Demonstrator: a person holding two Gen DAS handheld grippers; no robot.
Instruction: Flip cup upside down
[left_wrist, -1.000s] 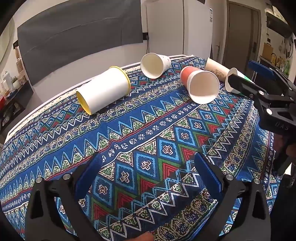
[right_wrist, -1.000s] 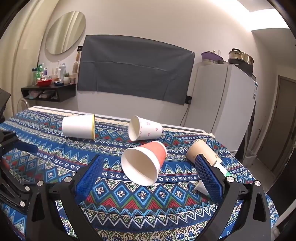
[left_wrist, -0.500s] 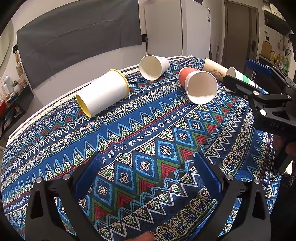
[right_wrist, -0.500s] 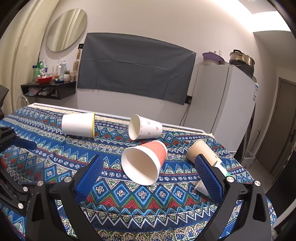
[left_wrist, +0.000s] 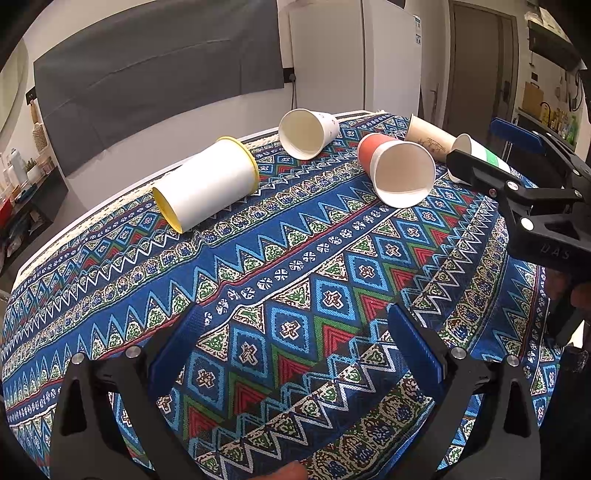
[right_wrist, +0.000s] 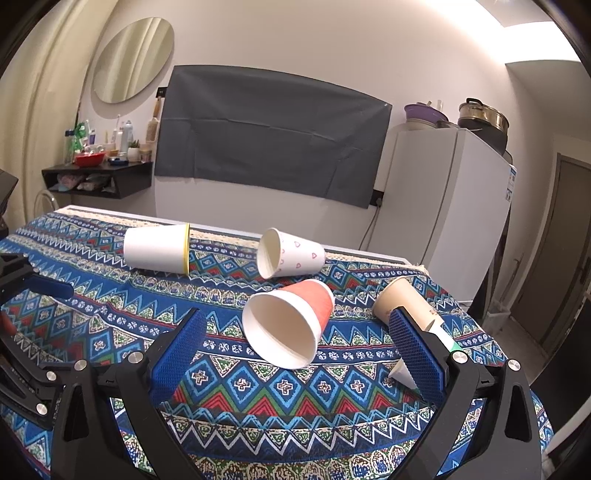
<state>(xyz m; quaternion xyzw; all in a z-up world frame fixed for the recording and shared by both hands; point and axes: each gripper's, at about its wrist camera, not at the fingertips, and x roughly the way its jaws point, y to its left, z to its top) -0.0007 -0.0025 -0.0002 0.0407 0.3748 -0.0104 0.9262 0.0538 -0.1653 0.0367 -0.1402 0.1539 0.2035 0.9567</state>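
Several paper cups lie on their sides on the patterned tablecloth (left_wrist: 295, 280). A red cup (right_wrist: 291, 325) (left_wrist: 397, 168) lies with its mouth toward me, between my right gripper's open fingers and a little beyond them. A white cup with a yellow rim (left_wrist: 207, 186) (right_wrist: 157, 249), a white cup with hearts (left_wrist: 308, 131) (right_wrist: 291, 253), a tan cup (right_wrist: 404, 304) (left_wrist: 430, 142) and a white cup with a green band (left_wrist: 480, 157) lie around it. My left gripper (left_wrist: 295, 347) is open and empty above the near cloth. My right gripper (right_wrist: 295, 347) is open and empty.
A white fridge (right_wrist: 443, 206) stands behind the table at right. A grey sheet (right_wrist: 269, 133) hangs on the wall. A shelf with bottles (right_wrist: 99, 170) is at far left. The table's right edge (right_wrist: 517, 376) drops off near the green-band cup (right_wrist: 424, 358).
Both grippers have risen and drawn back slightly; the cups sit a little lower in the views. No cup has moved.
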